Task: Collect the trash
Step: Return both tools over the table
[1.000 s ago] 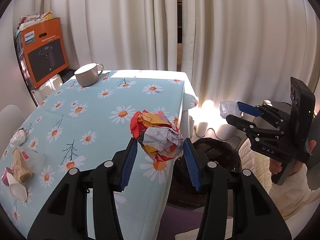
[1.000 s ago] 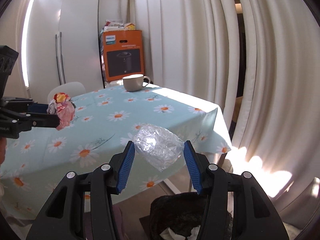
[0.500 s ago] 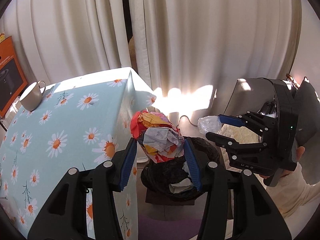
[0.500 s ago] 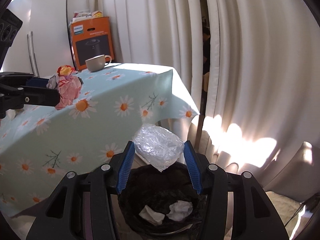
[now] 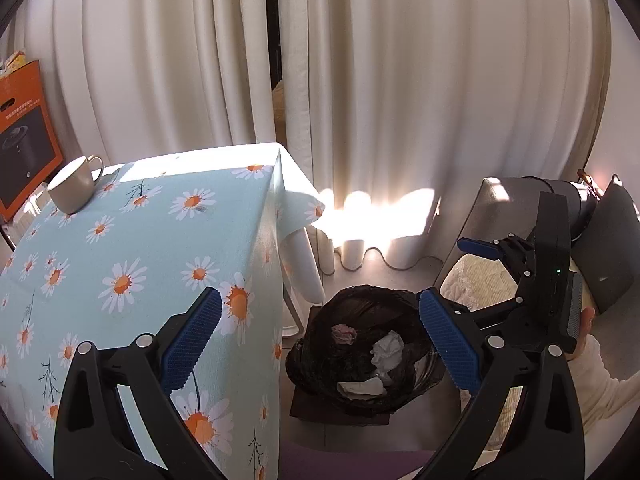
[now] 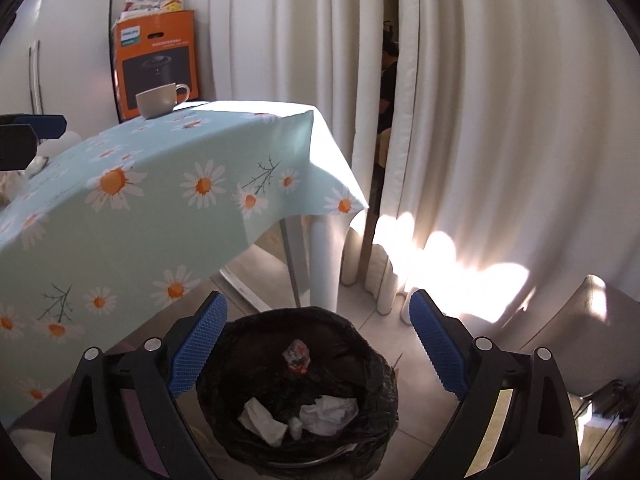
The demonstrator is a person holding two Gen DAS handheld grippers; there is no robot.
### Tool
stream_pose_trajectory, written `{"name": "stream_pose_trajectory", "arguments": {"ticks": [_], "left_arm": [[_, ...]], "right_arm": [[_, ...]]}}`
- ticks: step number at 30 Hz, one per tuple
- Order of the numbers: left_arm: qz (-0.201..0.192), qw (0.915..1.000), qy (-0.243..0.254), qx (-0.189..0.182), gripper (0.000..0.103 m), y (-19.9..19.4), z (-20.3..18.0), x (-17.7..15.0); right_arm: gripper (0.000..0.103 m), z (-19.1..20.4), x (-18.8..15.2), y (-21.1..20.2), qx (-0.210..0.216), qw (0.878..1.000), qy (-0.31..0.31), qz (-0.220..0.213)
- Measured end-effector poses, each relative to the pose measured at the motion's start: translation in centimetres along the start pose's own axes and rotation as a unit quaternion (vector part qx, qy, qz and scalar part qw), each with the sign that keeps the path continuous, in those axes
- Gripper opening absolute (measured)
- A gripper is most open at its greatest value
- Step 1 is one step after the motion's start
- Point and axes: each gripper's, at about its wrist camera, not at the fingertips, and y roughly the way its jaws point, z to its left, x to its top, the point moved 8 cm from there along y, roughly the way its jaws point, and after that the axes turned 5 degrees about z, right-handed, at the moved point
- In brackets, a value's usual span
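Observation:
A bin lined with a black bag point(image 5: 316, 344) point(image 6: 372, 364) stands on the floor beside the table. Inside lie a red and grey paper wad point(image 5: 343, 333) point(image 6: 297, 355) and white crumpled tissues point(image 5: 387, 352) point(image 6: 329, 410). My left gripper point(image 5: 320, 344) is open and empty above the bin's left side. My right gripper point(image 6: 318, 350) is open and empty right above the bin; it also shows at the right of the left wrist view point(image 5: 516, 276).
The table with a daisy tablecloth point(image 5: 152, 248) point(image 6: 132, 196) carries a beige cup point(image 5: 74, 190) point(image 6: 158, 100). An orange appliance box point(image 6: 158, 62) stands behind it. White curtains point(image 5: 400, 100) hang at the back. A grey chair point(image 5: 496, 216) stands at the right.
Both grippers have opened. The coloured paper wad left my left gripper and the clear plastic wad left my right gripper. The paper wad now lies in the bin.

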Motion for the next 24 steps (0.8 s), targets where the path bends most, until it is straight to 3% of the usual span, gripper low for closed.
{"name": "stream_pose_trajectory", "arguments": {"ticks": [12, 18, 24], "left_arm": [[-0.014, 0.9919, -0.104, 0.072, 0.097, -5.7, 8.5, -4.0], [-0.023, 0.9786, -0.154, 0.134, 0.097, -9.2, 13.7, -6.5], [-0.026, 0.9595, -0.207, 0.19, 0.097, -12.9, 18.8, -9.8]], "right_arm": [[0.088, 6.9, 4.9, -2.4, 0.086, 0.995, -0.04, -0.031], [0.088, 11.7, 8.0, -2.5, 0.129, 0.989, -0.059, -0.037], [0.088, 18.5, 11.0, -2.4, 0.193, 0.977, -0.086, -0.033]]}}
